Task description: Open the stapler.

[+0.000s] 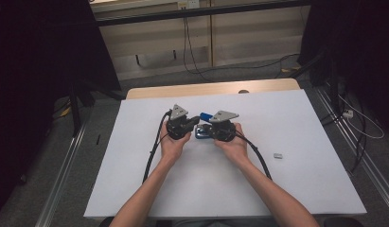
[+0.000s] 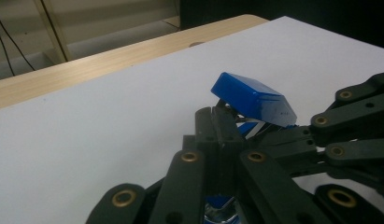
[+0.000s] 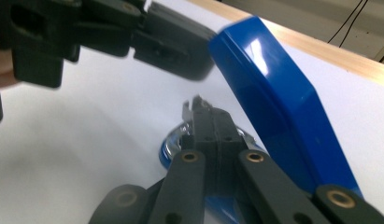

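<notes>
A blue stapler lies at the middle of the white table [image 1: 287,123], its blue top [image 1: 205,115] swung up off the shiny base [image 1: 200,134]. My left gripper [image 1: 196,119] comes in from the left, jaws pressed together, tips just under the raised top [image 2: 255,99]. In the left gripper view my left gripper [image 2: 216,113] is shut with nothing visible between the pads. My right gripper [image 1: 207,130] is over the base from the right. In its own view my right gripper [image 3: 199,106] is shut above the base [image 3: 173,142]; a small metal bit shows at its tips, and whether it is pinched I cannot tell.
A small grey block [image 1: 278,155] lies on the sheet to the right. A wooden table edge [image 1: 211,88] runs along the far side. Black cables trail from both grippers back along the forearms. Dark stands and floor cables flank the table.
</notes>
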Demonstrator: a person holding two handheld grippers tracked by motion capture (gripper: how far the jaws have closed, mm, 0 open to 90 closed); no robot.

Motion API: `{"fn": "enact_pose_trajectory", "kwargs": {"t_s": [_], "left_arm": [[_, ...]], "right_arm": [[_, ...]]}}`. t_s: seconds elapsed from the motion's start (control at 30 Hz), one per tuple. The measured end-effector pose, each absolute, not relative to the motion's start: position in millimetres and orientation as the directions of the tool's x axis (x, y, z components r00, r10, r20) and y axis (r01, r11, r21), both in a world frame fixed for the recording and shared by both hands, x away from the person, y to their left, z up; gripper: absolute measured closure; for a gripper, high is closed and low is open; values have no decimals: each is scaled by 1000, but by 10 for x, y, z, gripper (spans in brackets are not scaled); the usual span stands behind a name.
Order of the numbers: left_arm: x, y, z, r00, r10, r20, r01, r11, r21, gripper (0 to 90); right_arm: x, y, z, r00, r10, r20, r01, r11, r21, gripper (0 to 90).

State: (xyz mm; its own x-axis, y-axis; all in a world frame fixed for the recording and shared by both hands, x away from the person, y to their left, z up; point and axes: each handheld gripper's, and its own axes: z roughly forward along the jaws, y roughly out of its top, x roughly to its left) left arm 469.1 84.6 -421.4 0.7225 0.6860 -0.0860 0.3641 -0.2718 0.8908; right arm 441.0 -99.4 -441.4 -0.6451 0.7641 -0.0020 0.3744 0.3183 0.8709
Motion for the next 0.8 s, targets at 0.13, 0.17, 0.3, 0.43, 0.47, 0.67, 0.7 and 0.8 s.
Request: {"fn": "enact_pose_trajectory", "kwargs": {"t_s": [0.13, 0.17, 0.3, 0.43, 0.47, 0.67, 0.7, 0.8], "left_arm": [[4694, 833, -4190, 726, 683, -83, 360, -274, 892, 900], [4697, 828, -4186, 725, 683, -86, 360, -269, 893, 900], [4708, 834, -4183, 728, 681, -82, 360, -278, 890, 900], [4721, 840, -4195, 725, 683, -90, 369, -274, 888, 900], [4719, 837, -4200, 721, 686, -95, 374, -270, 887, 900], [4719, 857, -4224, 720, 690, -74, 382, -304, 873, 900], [4726, 858, -4237, 718, 693, -69, 382, -309, 871, 900], [4749, 856, -4279, 719, 691, -78, 399, -318, 860, 900]], "right_arm": [[4419, -916, -4412, -642, 767, -20, 361, 326, 874, 900], [4420, -908, -4413, -637, 770, -28, 360, 330, 873, 900], [4433, -894, -4421, -606, 795, -35, 363, 315, 877, 900], [4438, -916, -4405, -589, 807, -33, 359, 298, 885, 900], [4437, -917, -4405, -589, 808, -37, 358, 301, 884, 900], [4429, -917, -4403, -585, 809, -57, 354, 318, 880, 900], [4429, -917, -4404, -585, 809, -58, 353, 318, 880, 900], [4431, -919, -4401, -582, 811, -57, 353, 315, 881, 900]]}}
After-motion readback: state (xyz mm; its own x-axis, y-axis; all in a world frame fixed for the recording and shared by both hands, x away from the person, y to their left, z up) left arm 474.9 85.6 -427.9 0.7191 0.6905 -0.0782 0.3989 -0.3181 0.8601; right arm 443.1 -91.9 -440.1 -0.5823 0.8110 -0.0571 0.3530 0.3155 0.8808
